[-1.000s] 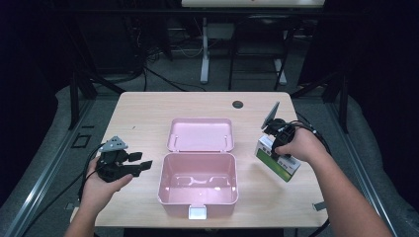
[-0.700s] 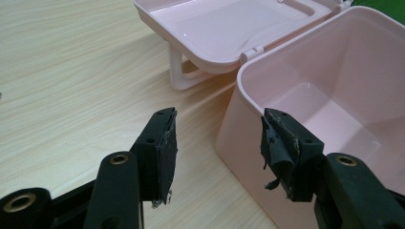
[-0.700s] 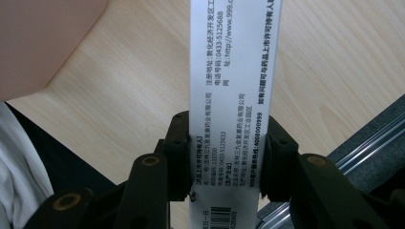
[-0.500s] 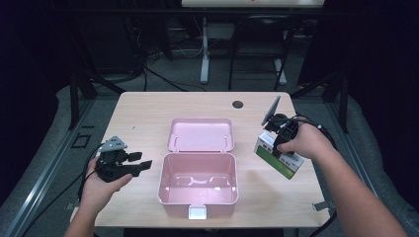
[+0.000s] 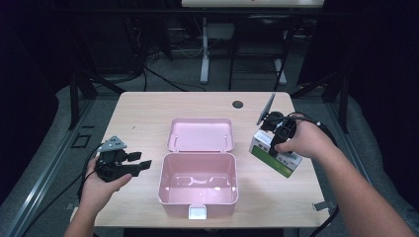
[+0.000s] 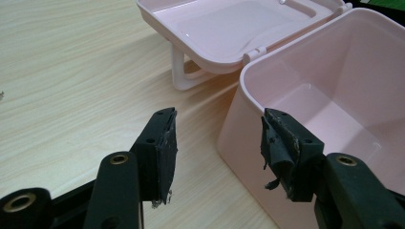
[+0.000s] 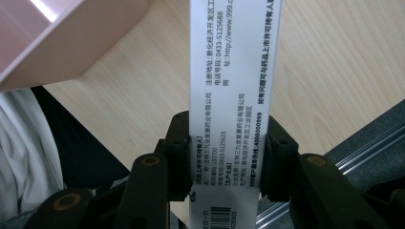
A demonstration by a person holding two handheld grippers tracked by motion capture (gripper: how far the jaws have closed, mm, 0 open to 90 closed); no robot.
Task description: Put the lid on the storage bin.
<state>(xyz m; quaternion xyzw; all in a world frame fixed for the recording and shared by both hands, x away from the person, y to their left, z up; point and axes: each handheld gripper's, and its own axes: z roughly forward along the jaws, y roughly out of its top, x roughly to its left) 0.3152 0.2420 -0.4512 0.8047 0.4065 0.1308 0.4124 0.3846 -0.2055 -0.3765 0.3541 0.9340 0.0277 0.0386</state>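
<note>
Wooden table [image 5: 148,118]. Pink box [image 5: 198,183], open, lid [image 5: 200,134] laid back behind it. White-and-green carton [image 5: 274,155], right of pink box, lifted off the tabletop. Right gripper [image 5: 272,143] clamped on carton's sides. Left gripper [image 5: 143,164], left of pink box, jaws apart, holding nothing.

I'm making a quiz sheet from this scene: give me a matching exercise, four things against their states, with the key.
Things:
1. pink box
2. lid
3. carton
4. left gripper

States:
A. clamped between black jaws, off the table
B. jaws apart, nothing between them
C. open, nothing inside
D. swung back flat behind the box

Pairs: 1-C, 2-D, 3-A, 4-B
</note>
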